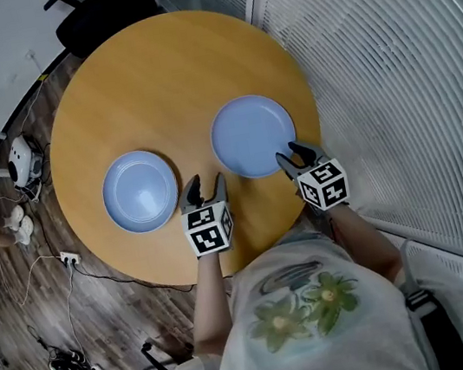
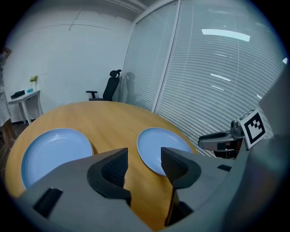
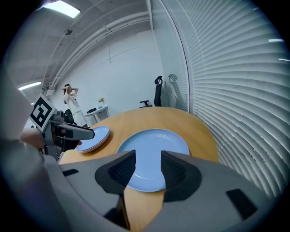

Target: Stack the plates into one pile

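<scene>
Two light blue plates lie apart on the round wooden table [image 1: 161, 77]: the left plate [image 1: 139, 191] near its left front, the right plate [image 1: 252, 134] toward its right. My left gripper [image 1: 202, 184] hovers over the front of the table between the two plates, open and empty. My right gripper [image 1: 297, 155] sits at the right plate's near right rim, open with nothing between its pads. In the left gripper view the left plate [image 2: 54, 152] and right plate [image 2: 163, 147] lie beyond the left gripper [image 2: 144, 165]. The right gripper [image 3: 147, 168] faces the right plate [image 3: 154, 152].
White blinds [image 1: 387, 66] run close along the table's right side. A black office chair [image 1: 102, 12] stands at the far edge. Cables and small items [image 1: 22, 166] lie on the wooden floor to the left.
</scene>
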Demonstrator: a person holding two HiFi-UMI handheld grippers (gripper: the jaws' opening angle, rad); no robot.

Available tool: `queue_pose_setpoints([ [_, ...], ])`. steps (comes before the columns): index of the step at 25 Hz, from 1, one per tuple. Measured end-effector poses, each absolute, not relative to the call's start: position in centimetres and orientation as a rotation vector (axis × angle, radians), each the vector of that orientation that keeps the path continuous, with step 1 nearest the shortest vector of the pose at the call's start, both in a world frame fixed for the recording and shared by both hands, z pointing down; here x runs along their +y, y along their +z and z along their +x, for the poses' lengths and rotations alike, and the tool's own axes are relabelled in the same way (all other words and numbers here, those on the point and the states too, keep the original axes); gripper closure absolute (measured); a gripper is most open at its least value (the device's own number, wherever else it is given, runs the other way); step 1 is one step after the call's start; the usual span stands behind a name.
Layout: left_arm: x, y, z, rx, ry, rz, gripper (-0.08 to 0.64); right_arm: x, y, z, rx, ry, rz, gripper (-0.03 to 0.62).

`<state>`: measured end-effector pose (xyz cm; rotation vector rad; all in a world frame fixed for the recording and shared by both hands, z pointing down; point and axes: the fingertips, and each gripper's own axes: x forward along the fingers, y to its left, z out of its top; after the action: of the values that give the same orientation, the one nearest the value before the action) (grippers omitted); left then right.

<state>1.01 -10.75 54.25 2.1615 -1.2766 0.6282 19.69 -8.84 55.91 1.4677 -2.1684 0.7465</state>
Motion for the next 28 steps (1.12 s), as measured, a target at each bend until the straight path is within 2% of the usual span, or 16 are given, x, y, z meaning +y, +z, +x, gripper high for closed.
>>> queue_pose_setpoints([
  [12, -15.0, 58.7, 4.3, -1.181, 0.777, 2.158, 0.314, -11.6, 60.0, 24.7, -1.991, 0.863, 1.581, 0.402],
  [28, -16.7, 66.3, 6.0, -1.114, 0.883, 1.989, 0.329, -12.4, 67.3, 27.4, -1.834, 1.101, 1.586, 0.397],
])
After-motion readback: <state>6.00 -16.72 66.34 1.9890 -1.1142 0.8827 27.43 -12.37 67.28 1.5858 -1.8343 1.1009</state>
